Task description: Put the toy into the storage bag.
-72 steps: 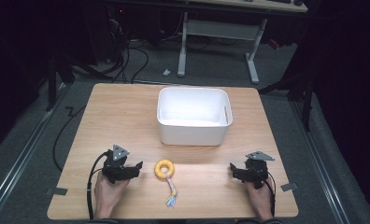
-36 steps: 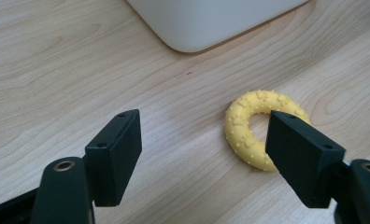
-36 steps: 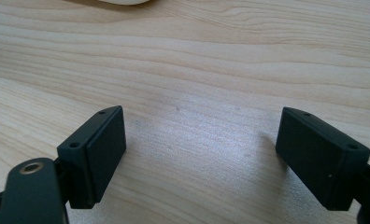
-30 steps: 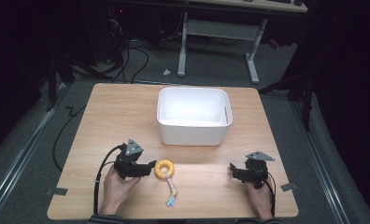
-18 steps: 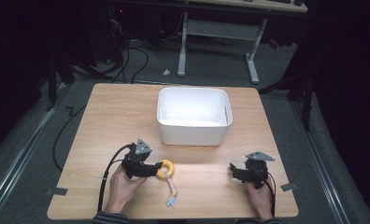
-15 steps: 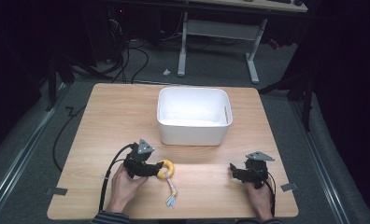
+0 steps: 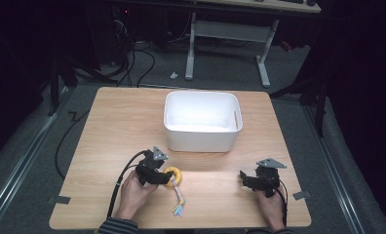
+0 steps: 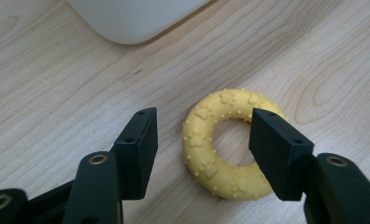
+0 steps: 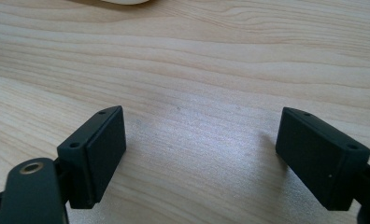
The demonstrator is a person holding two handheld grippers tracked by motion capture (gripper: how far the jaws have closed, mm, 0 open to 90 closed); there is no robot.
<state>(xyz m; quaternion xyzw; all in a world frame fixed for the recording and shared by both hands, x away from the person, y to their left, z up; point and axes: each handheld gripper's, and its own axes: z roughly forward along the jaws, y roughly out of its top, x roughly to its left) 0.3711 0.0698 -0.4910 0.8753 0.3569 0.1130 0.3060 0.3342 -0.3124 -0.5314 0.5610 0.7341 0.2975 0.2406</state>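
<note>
**Ring toy between my left jaws**

While my left gripper [image 8: 199, 140] has just been closing, its jaws stand apart around the yellow ring toy [image 8: 230, 144], one outside the ring at lower left of the frame, one over its hole at right; neither presses it. From above, the ring sits low and left of centre on the table [image 7: 123, 122], below the white bin [image 7: 201, 119]. My right gripper [image 9: 199, 154] rests wide open over bare wood at lower right.

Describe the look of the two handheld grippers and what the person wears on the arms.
Both the left gripper and the right gripper are black, each topped by a grey three-cornered plate and trailing a black cable. Their jaws are flat rectangular black blocks with small screw holes and a brass-coloured pivot. A dark striped sleeve covers the left arm.
</note>
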